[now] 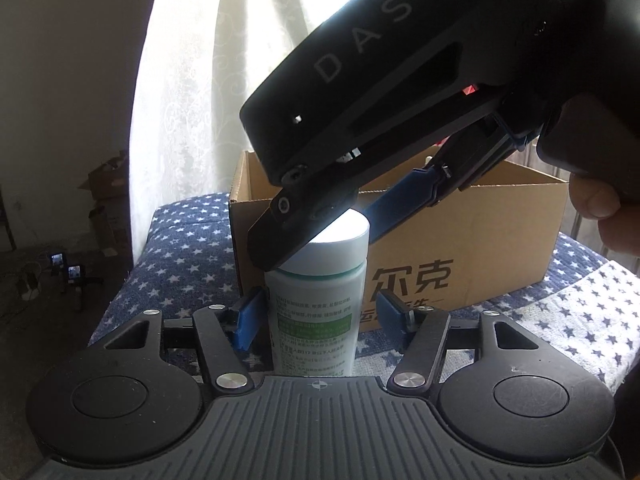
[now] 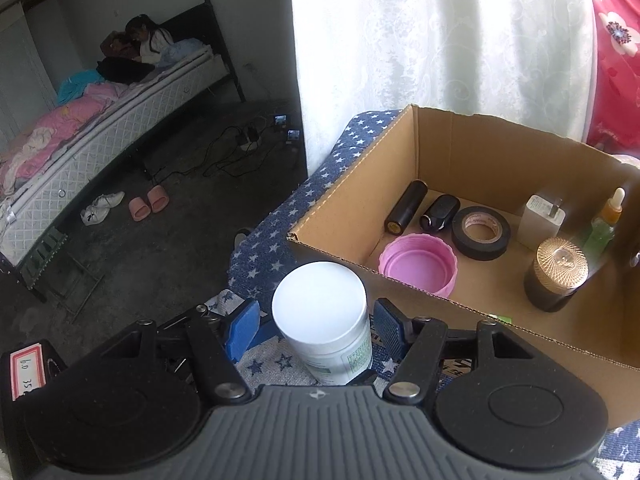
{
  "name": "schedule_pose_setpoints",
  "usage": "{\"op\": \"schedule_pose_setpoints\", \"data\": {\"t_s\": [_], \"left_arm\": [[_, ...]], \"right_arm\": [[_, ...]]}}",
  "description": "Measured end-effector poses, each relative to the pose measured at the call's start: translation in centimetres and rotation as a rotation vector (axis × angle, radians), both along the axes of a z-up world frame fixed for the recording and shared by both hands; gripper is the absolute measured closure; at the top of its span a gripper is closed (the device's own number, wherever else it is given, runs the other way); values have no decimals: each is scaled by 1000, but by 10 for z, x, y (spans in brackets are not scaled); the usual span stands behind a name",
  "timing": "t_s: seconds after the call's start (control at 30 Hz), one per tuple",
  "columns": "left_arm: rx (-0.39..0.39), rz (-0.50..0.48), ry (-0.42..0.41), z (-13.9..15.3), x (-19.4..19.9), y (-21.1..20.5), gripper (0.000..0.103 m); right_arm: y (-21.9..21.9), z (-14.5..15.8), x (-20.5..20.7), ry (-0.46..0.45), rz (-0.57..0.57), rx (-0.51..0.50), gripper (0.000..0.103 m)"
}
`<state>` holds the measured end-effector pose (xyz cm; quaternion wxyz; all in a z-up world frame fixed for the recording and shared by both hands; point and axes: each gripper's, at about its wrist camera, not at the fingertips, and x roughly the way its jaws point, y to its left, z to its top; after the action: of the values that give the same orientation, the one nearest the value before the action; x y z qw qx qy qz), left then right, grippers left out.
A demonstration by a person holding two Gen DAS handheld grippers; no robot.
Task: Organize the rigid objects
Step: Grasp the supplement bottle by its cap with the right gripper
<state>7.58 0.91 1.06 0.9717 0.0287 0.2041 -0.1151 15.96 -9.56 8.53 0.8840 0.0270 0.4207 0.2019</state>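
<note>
Bottle (image 1: 316, 300) stood upright just in front of the box (image 1: 460, 248), between both claws. Left claw (image 1: 316, 316) bracketed its body, jaws apart, left pad near-touching. Right claw (image 2: 316, 328) straddled the cap, unclamped. Risk: two claws closing together could tip it off the starred cloth.
</note>
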Motion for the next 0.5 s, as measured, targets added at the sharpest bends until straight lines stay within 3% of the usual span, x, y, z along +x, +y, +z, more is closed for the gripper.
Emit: {"op": "schedule_pose_setpoints", "data": {"t_s": [0.13,0.33,0.5], "left_arm": [[-10,13,1,1,0,2,50],[8,14,-16,5,-8,-4,50],[46,9,-63,23,-22,-14,50]], "right_arm": [[1,-5,2,6,-13,-5,45],[-3,1,-7,-11,-12,8,45],[-10,23,-28,-72,-3,25,45]]}}
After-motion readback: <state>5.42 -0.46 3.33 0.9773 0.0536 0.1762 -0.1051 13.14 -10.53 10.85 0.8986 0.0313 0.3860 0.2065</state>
